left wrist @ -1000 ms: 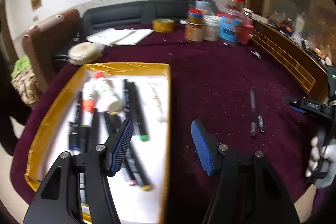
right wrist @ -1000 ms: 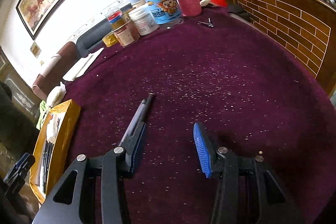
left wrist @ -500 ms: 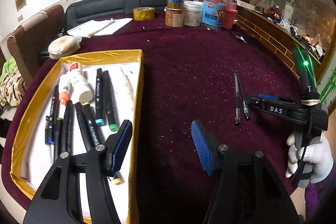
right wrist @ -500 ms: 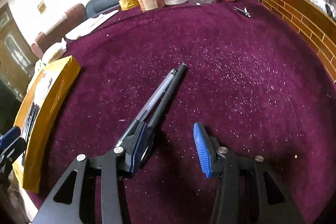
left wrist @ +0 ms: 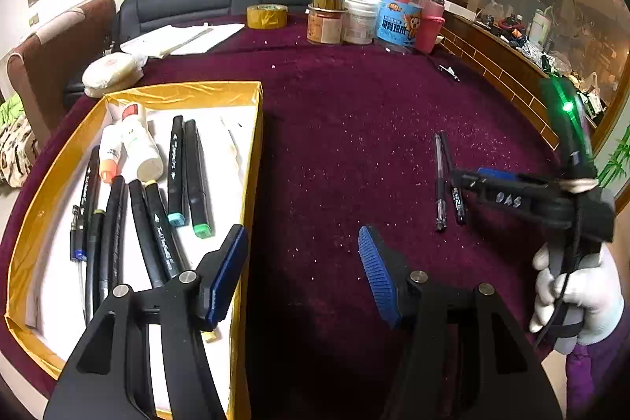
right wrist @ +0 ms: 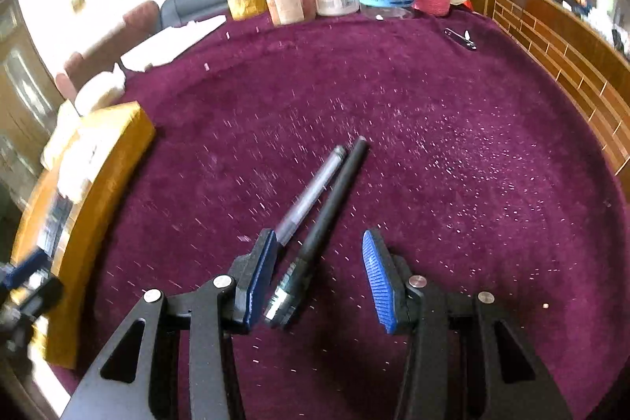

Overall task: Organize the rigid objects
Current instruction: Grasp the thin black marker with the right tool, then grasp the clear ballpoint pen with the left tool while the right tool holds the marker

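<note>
Two pens lie side by side on the purple tablecloth: a black pen (right wrist: 330,207) and a clear pen (right wrist: 315,189). My right gripper (right wrist: 319,278) is open, low over them, with the black pen's near end between its jaws and the clear pen by the left finger. Both pens show in the left wrist view, black (left wrist: 453,176) and clear (left wrist: 438,180), with the right gripper (left wrist: 468,180) at them. My left gripper (left wrist: 301,270) is open and empty, over the right wall of the gold tray (left wrist: 252,160), which holds several markers (left wrist: 193,172) and a glue bottle (left wrist: 138,144).
Jars and tubs (left wrist: 370,14) and a tape roll (left wrist: 267,16) stand at the table's far edge. Papers (left wrist: 181,38) lie at the far left. A small nail clipper (right wrist: 460,38) lies at the far right. A wooden ledge runs along the right side.
My right gripper has come forward over the two pens, so the black pen now lies between its jaws. My left gripper has shifted right, from over the tray to its right wall.
</note>
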Tool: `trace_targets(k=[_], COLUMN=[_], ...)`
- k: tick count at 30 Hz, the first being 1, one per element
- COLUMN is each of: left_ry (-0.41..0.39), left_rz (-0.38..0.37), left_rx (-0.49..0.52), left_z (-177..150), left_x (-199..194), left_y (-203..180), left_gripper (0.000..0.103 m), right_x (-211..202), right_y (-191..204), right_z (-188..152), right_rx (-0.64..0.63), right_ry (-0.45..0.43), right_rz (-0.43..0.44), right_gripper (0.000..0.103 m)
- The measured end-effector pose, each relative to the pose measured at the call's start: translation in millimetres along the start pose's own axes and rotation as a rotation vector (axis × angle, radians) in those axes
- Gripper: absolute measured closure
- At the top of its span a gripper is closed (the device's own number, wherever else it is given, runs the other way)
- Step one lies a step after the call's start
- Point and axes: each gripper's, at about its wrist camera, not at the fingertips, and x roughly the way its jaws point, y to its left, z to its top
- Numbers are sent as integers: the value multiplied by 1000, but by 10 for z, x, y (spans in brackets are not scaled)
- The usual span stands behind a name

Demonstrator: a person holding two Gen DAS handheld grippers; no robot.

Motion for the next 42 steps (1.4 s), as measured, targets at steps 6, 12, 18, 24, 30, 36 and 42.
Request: trace_targets(k=[6, 12, 18, 24, 30, 36, 42], left_ry=[13, 20, 82, 129, 149, 161, 132], left_rz=[-20, -72, -162, -169, -87, -135, -90], left_rx=[-2, 24, 55, 187, 278, 275, 287], left_z=[-3, 99, 217, 353, 514, 443, 465], left_x=[37, 48, 272, 750, 1210, 1070, 1164], left_y=[-9, -151, -466, -1006, -1265, -1193, -1361], left_gripper=[46, 46, 46, 46, 46, 91, 86], right_x=[147, 303, 145, -23, -60, -67, -42], right_y=[87, 53, -332, -672, -769, -797, -765], right_z=[-11, 210, 128, -17, -62, -82, -59], right_rx=[-53, -53, 20, 80, 100, 100, 88], right_ry=[37, 40, 33, 23, 13, 4, 3], right_rz=[-90, -72, -79, -68, -31, -8, -22], right_gripper=[64, 74, 96, 95, 95, 95, 95])
